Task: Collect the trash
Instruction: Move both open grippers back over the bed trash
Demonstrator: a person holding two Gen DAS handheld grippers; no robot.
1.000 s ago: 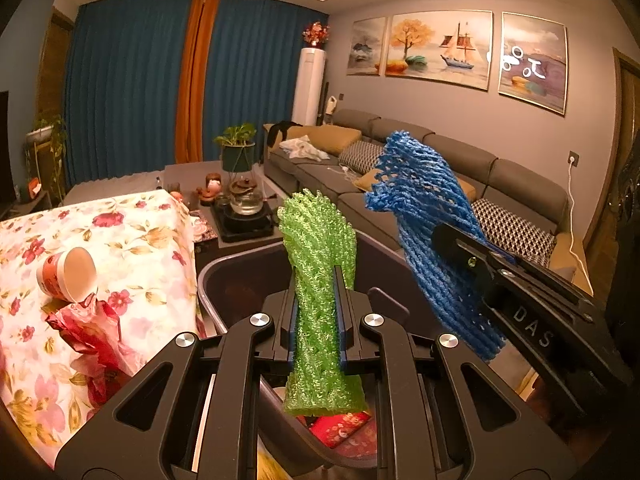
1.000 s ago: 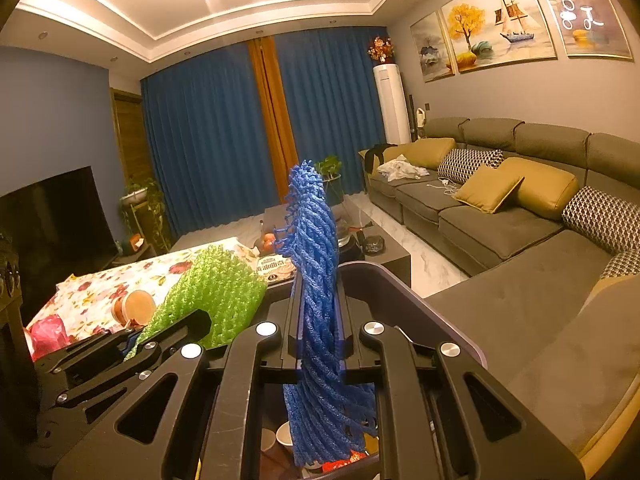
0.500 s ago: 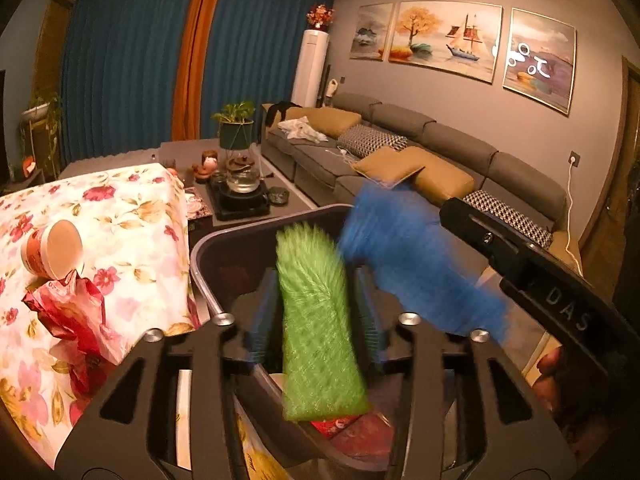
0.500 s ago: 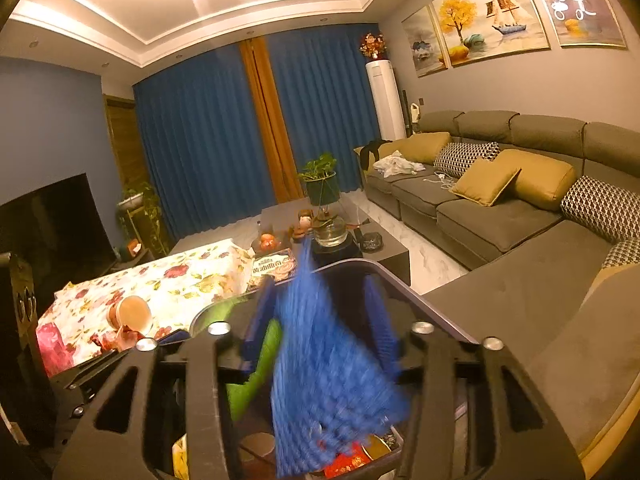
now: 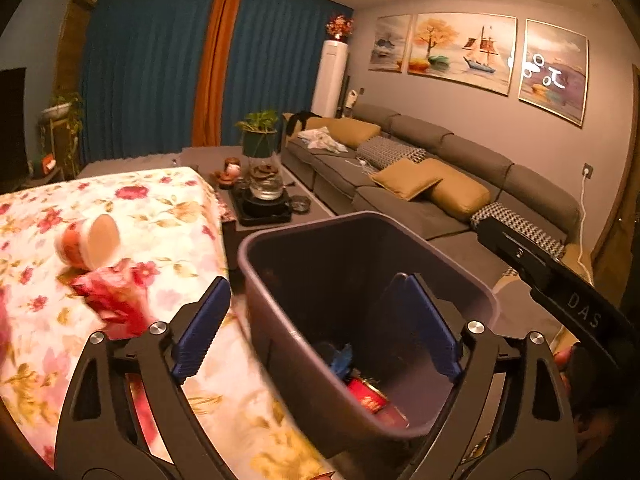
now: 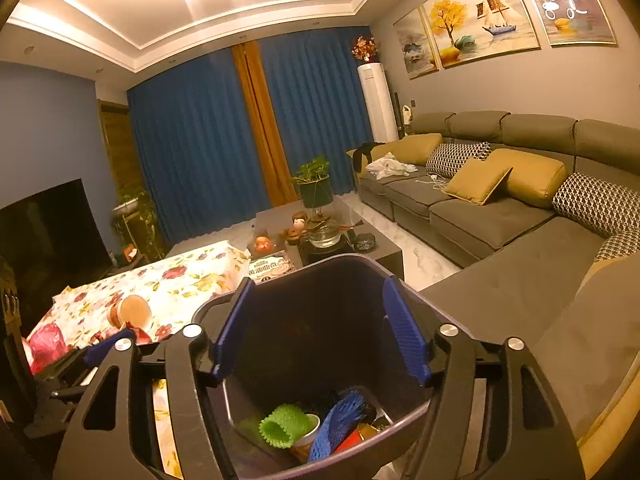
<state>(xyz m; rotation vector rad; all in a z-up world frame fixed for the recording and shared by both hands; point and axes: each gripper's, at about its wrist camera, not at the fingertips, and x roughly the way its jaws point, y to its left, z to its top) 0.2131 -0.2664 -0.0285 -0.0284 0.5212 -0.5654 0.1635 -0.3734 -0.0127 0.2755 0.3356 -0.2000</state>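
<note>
One floral tablecloth [image 5: 168, 216], grey sofa [image 6: 500, 220], blue curtains [image 6: 192, 140], dark bin [image 6: 320, 320]

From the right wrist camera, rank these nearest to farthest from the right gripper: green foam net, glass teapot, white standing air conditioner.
1. Green foam net: inside the bin, just below the right gripper.
2. Glass teapot: on the coffee table, ahead.
3. White standing air conditioner: far wall, beside the curtains.

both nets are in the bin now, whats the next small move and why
Probably swing the left gripper toward the tipped paper cup on the floral tablecloth. Both grippers' jaws have just been opening and nothing is between them; the green net and blue net lie in the bin. The cup and the red wrapper beside it are trash not yet collected, on the left gripper's side.
</note>
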